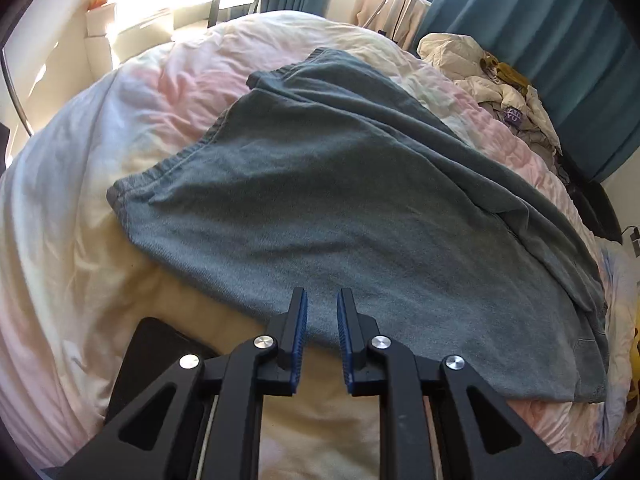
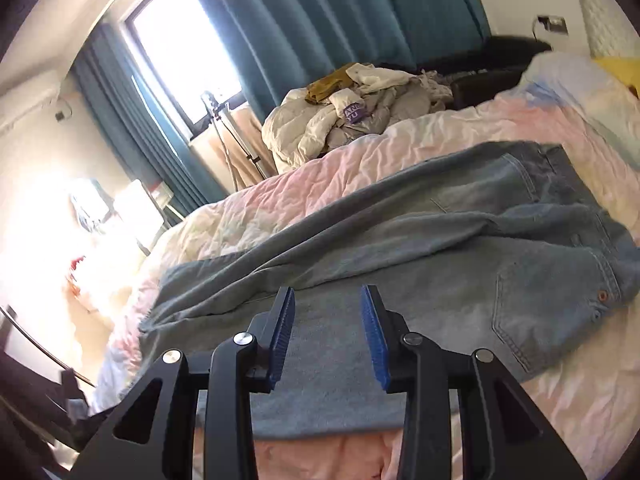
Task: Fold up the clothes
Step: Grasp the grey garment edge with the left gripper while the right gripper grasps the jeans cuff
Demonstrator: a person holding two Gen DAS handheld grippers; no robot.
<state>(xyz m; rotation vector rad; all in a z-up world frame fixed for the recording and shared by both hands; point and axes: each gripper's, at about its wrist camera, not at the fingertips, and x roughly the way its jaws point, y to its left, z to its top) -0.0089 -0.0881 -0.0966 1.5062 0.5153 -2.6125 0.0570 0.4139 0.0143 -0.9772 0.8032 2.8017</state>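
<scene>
While the blue jeans lie spread across the pale pink quilt of the bed, the left gripper sits low over the near edge of one leg, its blue-padded fingers parted with a narrow gap and nothing between them — released, tips just over the denim's border. The right gripper points along the upper part of the same jeans, jaws spread wider, also holding nothing; whether either one touches the cloth cannot be told.

The trouser hems reach toward the far left in the left wrist view, and a back pocket and rivets show near the waistband in the right wrist view. A dark flat object lies on the quilt beside the left gripper, half hidden by its frame — what it is stays unclear. Beyond the bed, a heap of pale clothes rests before teal curtains. The sunlit side of the room is washed out.
</scene>
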